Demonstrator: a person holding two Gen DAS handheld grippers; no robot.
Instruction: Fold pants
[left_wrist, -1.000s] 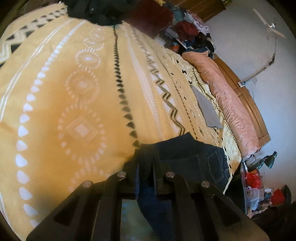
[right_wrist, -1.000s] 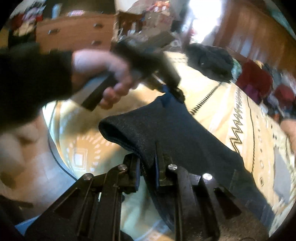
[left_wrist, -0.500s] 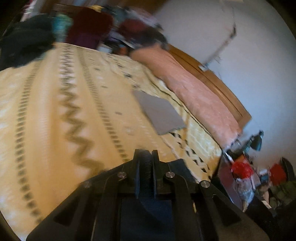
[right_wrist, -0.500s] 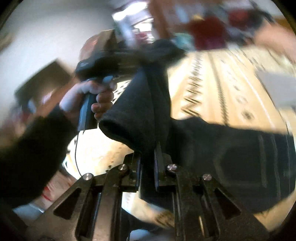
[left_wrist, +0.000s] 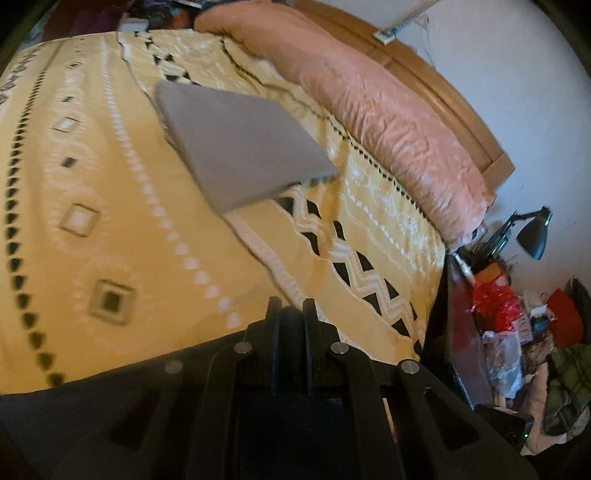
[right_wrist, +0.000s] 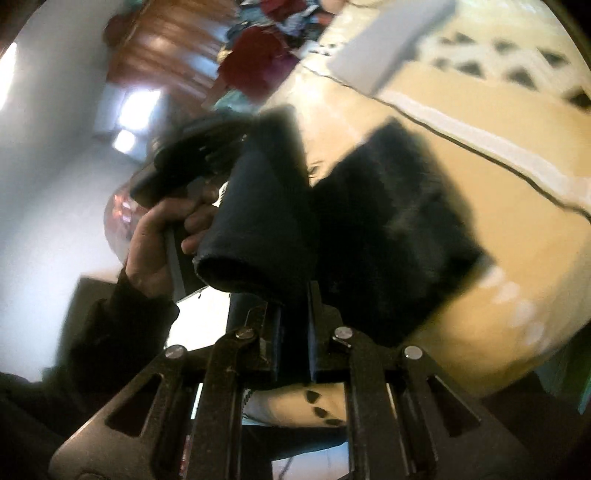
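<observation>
Both grippers pinch the dark pants (right_wrist: 369, 229), held up above the yellow patterned bed (left_wrist: 110, 206). Right gripper (right_wrist: 291, 306): fingers narrow, clamped on a hem edge. Left gripper (left_wrist: 291, 314): fingers nearly together, dark cloth between them; seen from the right wrist, the left hand (right_wrist: 162, 236) grips its handle. Folded grey garment (left_wrist: 236, 144) lies on the bed beside a pink pillow (left_wrist: 388, 110).
</observation>
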